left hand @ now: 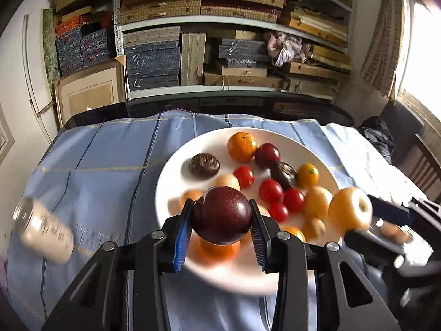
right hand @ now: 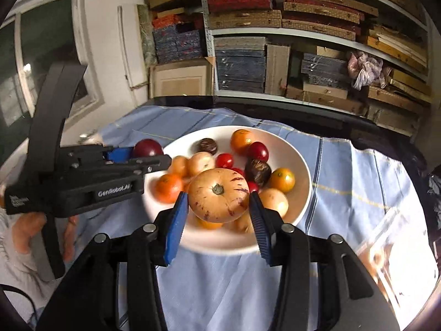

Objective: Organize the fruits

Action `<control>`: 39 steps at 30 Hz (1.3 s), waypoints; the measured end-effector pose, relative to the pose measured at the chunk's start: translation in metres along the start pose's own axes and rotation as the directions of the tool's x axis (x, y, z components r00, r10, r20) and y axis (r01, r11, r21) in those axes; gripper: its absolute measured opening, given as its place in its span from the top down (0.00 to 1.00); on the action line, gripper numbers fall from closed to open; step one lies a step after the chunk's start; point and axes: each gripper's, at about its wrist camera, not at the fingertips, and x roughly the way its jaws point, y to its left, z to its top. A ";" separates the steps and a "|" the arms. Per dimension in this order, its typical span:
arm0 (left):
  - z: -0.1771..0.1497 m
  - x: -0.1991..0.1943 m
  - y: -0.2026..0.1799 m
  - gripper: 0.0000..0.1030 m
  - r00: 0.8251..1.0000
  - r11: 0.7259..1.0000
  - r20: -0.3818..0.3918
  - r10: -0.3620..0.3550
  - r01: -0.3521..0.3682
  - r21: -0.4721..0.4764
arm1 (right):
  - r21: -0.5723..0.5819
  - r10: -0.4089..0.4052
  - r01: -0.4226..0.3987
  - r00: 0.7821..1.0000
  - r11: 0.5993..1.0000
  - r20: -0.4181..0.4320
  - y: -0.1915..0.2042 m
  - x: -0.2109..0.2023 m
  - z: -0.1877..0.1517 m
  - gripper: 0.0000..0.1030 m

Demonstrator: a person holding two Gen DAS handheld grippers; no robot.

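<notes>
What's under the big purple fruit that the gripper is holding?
An orange fruit on the white plate shows just below the dark purple fruit in the left gripper. The purple fruit covers the orange one's top.

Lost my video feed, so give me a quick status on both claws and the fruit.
Left claw shut on dark red plum. Right claw shut on pale streaked fruit. Both above white plate of fruit. Nothing blocking.
</notes>
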 end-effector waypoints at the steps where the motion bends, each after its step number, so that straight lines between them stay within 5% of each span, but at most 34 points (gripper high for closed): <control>1: 0.004 0.011 -0.001 0.62 1.000 1.000 -0.011 0.009 -0.009 0.005 | 0.003 -0.001 0.001 1.000 1.000 -0.006 -0.001 0.008 0.001 0.57; 9: 0.004 0.042 0.003 0.58 0.999 1.000 -0.035 0.009 -0.010 -0.020 | 0.018 -0.011 0.011 1.000 1.000 -0.017 -0.016 0.051 0.003 0.54; 11: 0.002 0.035 0.000 0.48 0.999 0.999 -0.011 0.032 -0.032 -0.005 | 0.033 -0.027 0.026 0.999 0.999 0.021 -0.019 0.042 0.001 0.30; 12: 0.001 0.030 -0.001 0.40 0.999 0.999 0.001 0.037 -0.037 -0.002 | 0.038 -0.033 0.032 0.999 0.999 0.038 -0.020 0.038 0.000 0.25; 17: -0.007 -0.010 -0.015 0.26 0.993 0.996 0.089 0.082 -0.086 0.036 | 0.067 -0.045 0.038 0.994 0.997 0.102 -0.020 0.002 -0.007 0.08; 23: -0.041 -0.069 -0.026 0.04 0.978 0.991 0.165 0.125 -0.131 0.027 | 0.129 -0.107 0.085 0.979 0.988 0.173 -0.016 -0.053 -0.038 0.04; 29: -0.083 -0.101 -0.027 0.04 0.971 0.981 0.146 0.191 -0.194 0.003 | 0.207 -0.215 0.180 0.963 0.962 0.161 -0.011 -0.082 -0.074 0.04; 39: -0.107 -0.115 -0.011 0.04 0.975 0.982 0.121 0.185 -0.177 -0.070 | 0.130 -0.220 0.201 0.963 0.971 0.154 0.006 -0.083 -0.094 0.04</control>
